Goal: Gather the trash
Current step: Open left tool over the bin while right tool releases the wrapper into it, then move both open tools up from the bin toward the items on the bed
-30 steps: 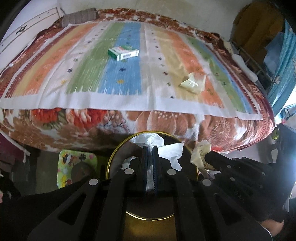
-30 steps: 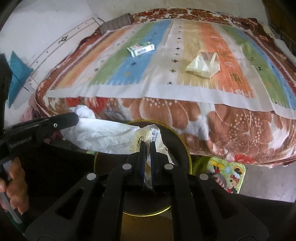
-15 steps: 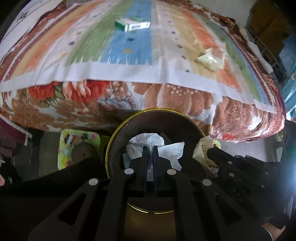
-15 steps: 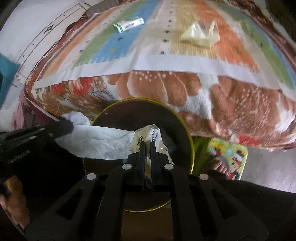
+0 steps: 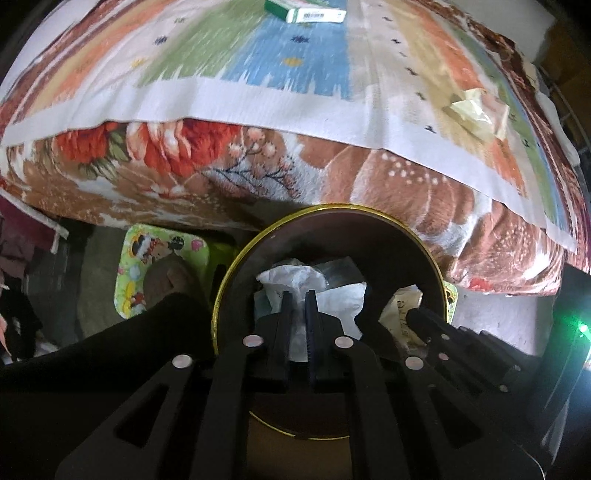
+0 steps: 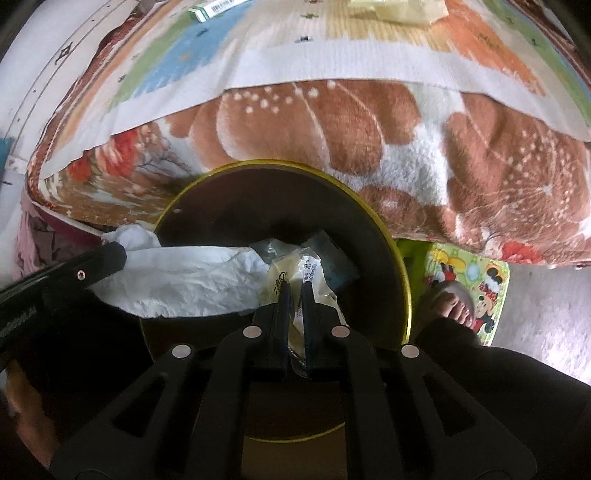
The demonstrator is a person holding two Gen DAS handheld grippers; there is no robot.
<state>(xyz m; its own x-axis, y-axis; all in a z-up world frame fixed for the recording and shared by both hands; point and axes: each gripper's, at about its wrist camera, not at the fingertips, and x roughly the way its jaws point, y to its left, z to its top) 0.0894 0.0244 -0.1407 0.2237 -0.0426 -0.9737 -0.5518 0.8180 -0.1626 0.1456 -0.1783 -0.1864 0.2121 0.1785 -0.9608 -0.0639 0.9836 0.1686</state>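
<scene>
We are holding two pieces of trash over a round dark bin with a gold rim [image 5: 424, 251] beside a bed.

Our left gripper [image 5: 297, 295] is pinching a crumpled white paper sheet [image 5: 343, 299] over the bin's mouth, and our right gripper [image 6: 295, 290] is clamping a pale yellow plastic wrapper [image 6: 284, 269] whose printed label is too small to read. On the striped bedspread [image 5: 258, 99] a green-and-white carton with a barcode [image 5: 306, 11] and a crumpled pale yellow bag [image 5: 471, 109] are lying well apart. A cartoon-mouse foot mat [image 6: 476, 273] is lying just beside the bin.
</scene>
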